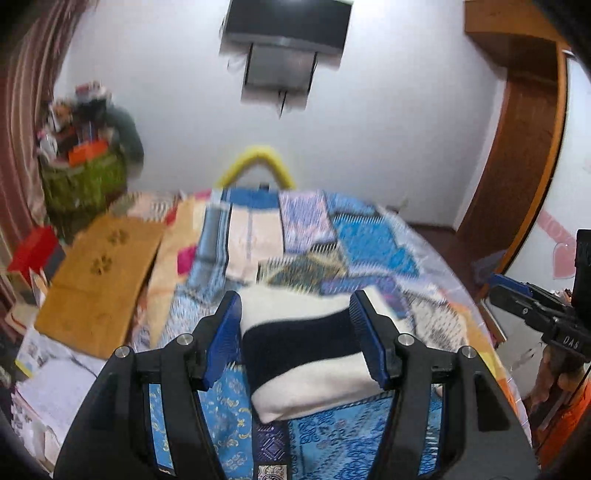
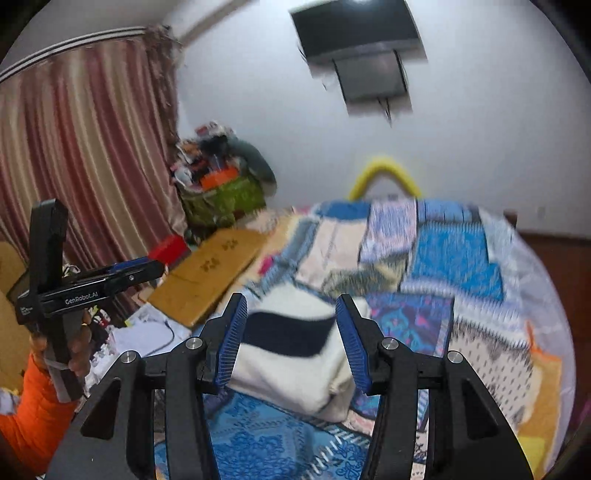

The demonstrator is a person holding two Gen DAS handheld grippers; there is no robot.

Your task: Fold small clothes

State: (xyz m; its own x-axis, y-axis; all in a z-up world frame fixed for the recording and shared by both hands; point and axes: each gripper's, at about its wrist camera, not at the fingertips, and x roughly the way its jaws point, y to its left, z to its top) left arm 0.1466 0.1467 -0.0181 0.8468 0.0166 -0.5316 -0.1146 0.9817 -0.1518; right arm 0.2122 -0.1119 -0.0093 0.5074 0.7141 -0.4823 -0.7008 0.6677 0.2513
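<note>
A folded cream garment with a wide dark navy band (image 1: pixel 306 354) lies on the patterned blue bedspread (image 1: pixel 332 439). It also shows in the right wrist view (image 2: pixel 291 354). My left gripper (image 1: pixel 295 310) is open and empty, raised above the garment with its blue pads (image 1: pixel 225 339) spread to either side. My right gripper (image 2: pixel 291 314) is open and empty, also above the garment. The left gripper (image 2: pixel 147 271) shows at the left of the right wrist view, and the right gripper (image 1: pixel 506 291) at the right edge of the left wrist view.
A flat brown cardboard box (image 1: pixel 96 277) lies on the bed's left side. A red box (image 1: pixel 31 251) and a heaped green bag (image 1: pixel 85 177) stand by the striped curtain (image 2: pixel 81 147). A wall-mounted TV (image 1: pixel 288 26) hangs ahead. A wooden door frame (image 1: pixel 528 147) is on the right.
</note>
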